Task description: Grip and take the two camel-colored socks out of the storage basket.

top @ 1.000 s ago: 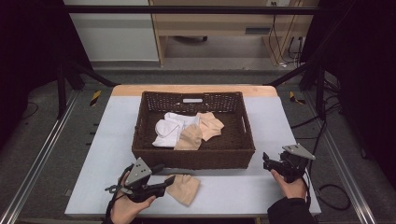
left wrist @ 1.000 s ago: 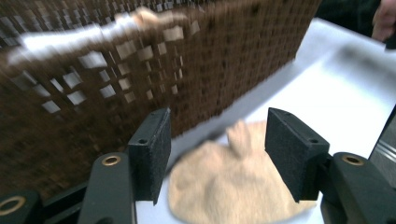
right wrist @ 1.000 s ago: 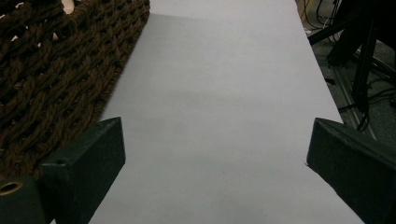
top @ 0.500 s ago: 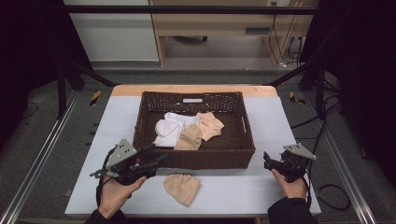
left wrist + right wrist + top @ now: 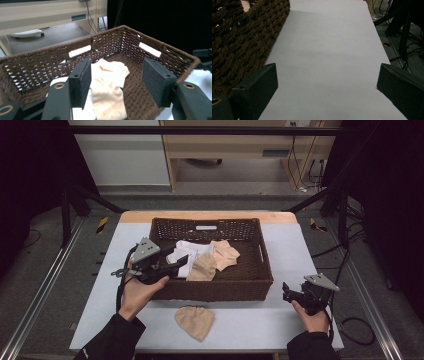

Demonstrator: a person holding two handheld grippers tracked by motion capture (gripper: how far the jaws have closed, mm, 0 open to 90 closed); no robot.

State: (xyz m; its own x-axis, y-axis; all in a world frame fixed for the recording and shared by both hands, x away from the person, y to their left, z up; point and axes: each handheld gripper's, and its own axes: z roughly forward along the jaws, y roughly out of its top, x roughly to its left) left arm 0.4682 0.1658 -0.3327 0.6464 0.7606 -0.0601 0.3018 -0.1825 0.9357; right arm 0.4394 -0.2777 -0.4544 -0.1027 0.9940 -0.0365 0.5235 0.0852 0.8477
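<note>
A brown wicker basket stands in the middle of the table. It holds a white cloth and two beige socks. A third beige sock lies on the table in front of the basket. My left gripper hangs open over the basket's left side, above the white cloth. In the left gripper view its jaws frame a beige sock on the basket floor, with nothing held. My right gripper rests open beside the basket's front right corner, over bare table.
The basket wall is close on the left of my right gripper. The white table top stretches right of the basket. Beyond the far table edge a wooden cabinet stands on the floor. Cables trail off the right side.
My left gripper has moved away from the beige sock at the table's front, up and forward over the basket's left side. The sock stays on the table. The right gripper has held still.
</note>
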